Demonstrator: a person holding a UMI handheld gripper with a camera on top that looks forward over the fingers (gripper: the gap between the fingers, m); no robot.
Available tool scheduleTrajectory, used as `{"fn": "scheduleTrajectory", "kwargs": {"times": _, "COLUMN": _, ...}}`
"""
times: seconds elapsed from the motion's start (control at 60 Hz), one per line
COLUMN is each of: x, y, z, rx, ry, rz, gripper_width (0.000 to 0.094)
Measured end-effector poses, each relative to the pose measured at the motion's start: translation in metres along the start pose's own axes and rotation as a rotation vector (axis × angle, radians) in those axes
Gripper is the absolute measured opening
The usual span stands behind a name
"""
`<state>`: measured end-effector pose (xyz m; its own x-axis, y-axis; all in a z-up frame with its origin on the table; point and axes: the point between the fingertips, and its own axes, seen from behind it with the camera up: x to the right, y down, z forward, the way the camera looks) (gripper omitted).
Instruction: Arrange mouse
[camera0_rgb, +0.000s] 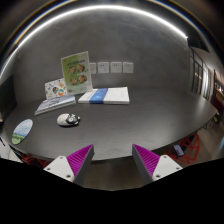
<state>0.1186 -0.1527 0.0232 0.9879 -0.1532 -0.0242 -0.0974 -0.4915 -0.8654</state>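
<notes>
Mouse (68, 119) lies on the tabletop (125, 125) well beyond and left of the empty, spread gripper (111, 160), near the booklets (56, 103), so the reach likely goes forward and leftward.

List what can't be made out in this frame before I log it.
- Mouse, gripper view: far beyond the tongs, too small to tell its facing or buttons.
- Upright card and wall papers: print too small to read.
- Round item at the table edge: cut off by the view's edge.
- Tongs stand open and empty.
</notes>
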Motion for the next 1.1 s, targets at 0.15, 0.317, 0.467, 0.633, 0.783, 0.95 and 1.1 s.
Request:
{"fn": "scheduleTrajectory", "kwargs": {"times": 0.15, "x": -0.01, "y": 0.003, "z": 0.004, "rx": -0.008, "ry": -0.011, "rz": -0.005, "gripper_width": 0.0829}}
{"fn": "scheduleTrajectory", "kwargs": {"times": 0.317, "x": -0.054, "y": 0.002, "z": 0.003, "rx": -0.029, "ry": -0.072, "rz": -0.031, "gripper_width": 0.0825}}
{"fn": "scheduleTrajectory", "kwargs": {"times": 0.467, "x": -0.121, "y": -0.006, "z": 0.02, "rx": -0.042, "ry": -0.232, "rz": -0.046, "gripper_width": 0.0824}}
{"fn": "scheduleTrajectory", "kwargs": {"times": 0.633, "x": -0.194, "y": -0.011, "z": 0.048, "rx": -0.087, "ry": -0.417, "rz": -0.104, "gripper_width": 0.0822}}
{"fn": "scheduleTrajectory", "kwargs": {"times": 0.783, "x": -0.215, "y": -0.013, "z": 0.092, "rx": -0.134, "ry": -0.449, "rz": -0.18, "gripper_width": 0.0817}}
{"fn": "scheduleTrajectory", "kwargs": {"times": 0.95, "x": -0.227, "y": -0.036, "z": 0.135, "rx": -0.131, "ry": -0.433, "rz": -0.17, "gripper_width": 0.0812}}
{"fn": "scheduleTrajectory", "kwargs": {"times": 1.1, "x": -0.242, "y": -0.056, "z": 0.165, "rx": -0.14, "ry": -0.422, "rz": -0.158, "gripper_width": 0.082}}
